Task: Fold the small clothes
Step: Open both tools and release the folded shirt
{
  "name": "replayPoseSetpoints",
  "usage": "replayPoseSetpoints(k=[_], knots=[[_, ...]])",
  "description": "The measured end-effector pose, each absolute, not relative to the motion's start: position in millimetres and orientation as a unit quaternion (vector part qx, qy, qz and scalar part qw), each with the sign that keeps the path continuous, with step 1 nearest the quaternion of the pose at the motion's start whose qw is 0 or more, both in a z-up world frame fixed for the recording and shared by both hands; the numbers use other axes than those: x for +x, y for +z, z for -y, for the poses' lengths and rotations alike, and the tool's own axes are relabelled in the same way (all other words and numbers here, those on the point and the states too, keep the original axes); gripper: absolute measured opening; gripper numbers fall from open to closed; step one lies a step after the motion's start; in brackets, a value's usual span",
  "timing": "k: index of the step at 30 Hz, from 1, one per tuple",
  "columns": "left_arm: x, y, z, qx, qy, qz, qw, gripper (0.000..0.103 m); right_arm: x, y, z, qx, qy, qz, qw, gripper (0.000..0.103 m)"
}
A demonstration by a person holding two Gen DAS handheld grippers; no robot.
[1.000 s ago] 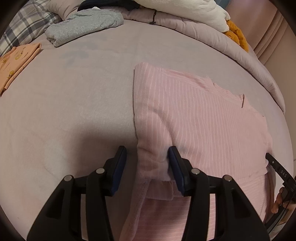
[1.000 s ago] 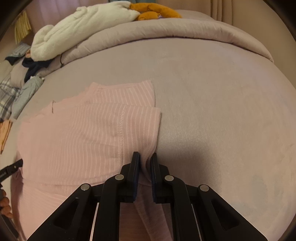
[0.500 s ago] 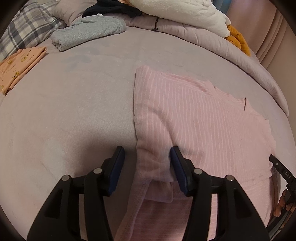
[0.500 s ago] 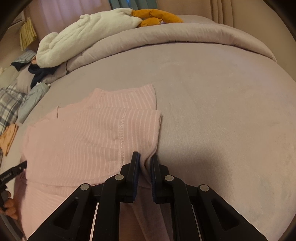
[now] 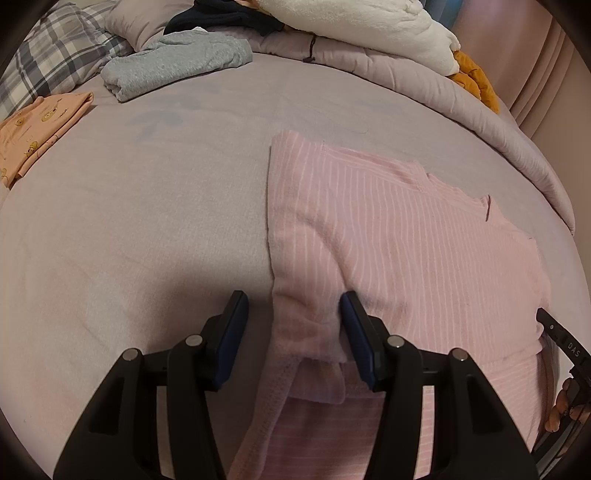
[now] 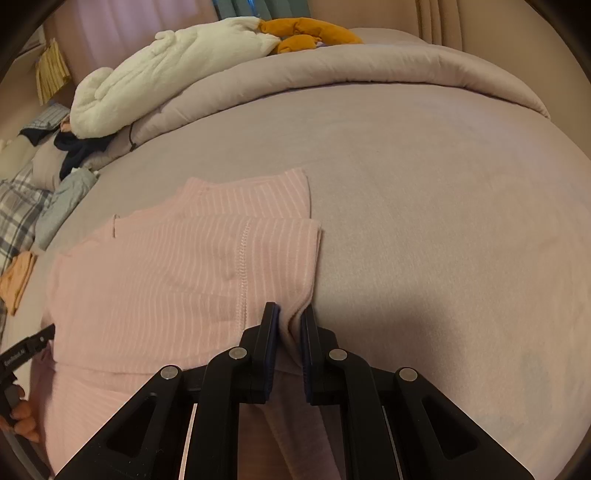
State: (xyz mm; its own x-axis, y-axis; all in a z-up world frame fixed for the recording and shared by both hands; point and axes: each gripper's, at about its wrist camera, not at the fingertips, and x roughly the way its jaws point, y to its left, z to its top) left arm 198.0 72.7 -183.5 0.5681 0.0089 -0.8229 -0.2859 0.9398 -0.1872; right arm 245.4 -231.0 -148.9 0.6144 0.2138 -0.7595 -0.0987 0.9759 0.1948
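Observation:
A pink striped top (image 5: 399, 251) lies partly folded on the mauve bed (image 5: 147, 221), sleeves turned in. My left gripper (image 5: 293, 314) is open, its jaws straddling the top's near left edge without pinching it. In the right wrist view the same top (image 6: 166, 273) fills the left half. My right gripper (image 6: 290, 321) is shut on the top's near right corner, a ridge of cloth pinched between the pads.
A folded grey garment (image 5: 173, 66) and a folded orange garment (image 5: 37, 125) lie at the far left. A rolled duvet (image 6: 332, 77) with a white blanket (image 6: 166, 70) and an orange plush (image 6: 310, 33) runs along the back. Plaid pillow (image 5: 48, 62) far left.
Both grippers have drawn back slightly toward the near edge, so more of the bed shows. The left stays open, the right stays pinched on the corner.

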Motion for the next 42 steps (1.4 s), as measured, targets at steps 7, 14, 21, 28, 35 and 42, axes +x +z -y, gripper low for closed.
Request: replayPoseSetpoints(k=[7,14,21,28,35,42], knots=[[198.1,-183.3,-72.0,-0.154,0.084,-0.457,0.872,0.054,246.6,-148.6,232.4,0.068,0.087,-0.433,0.895,0.006],[200.0,-182.5,-72.7,-0.162,0.086,-0.463,0.867,0.054,246.9,-148.9,233.2,0.067,0.085,-0.433,0.895,0.006],[198.0,-182.0,-72.5,-0.172,0.099,-0.462,0.864,0.054,245.1,-150.5,236.2,0.073,0.087,-0.43,0.895,0.006],[181.0,-177.2,-65.5,-0.141,0.102,-0.444,0.879,0.055,238.2,-139.5,232.4,0.051,0.06,-0.418,0.905,0.021],[135.8,-145.2,-47.7,-0.064,0.132,-0.41,0.9,0.059,203.7,-95.7,226.7,0.025,0.056,-0.353,0.933,0.054],[79.8,-108.4,-42.8,-0.101,0.106,-0.374,0.916,0.078,148.3,-51.3,222.1,-0.006,0.075,-0.297,0.952,0.069]])
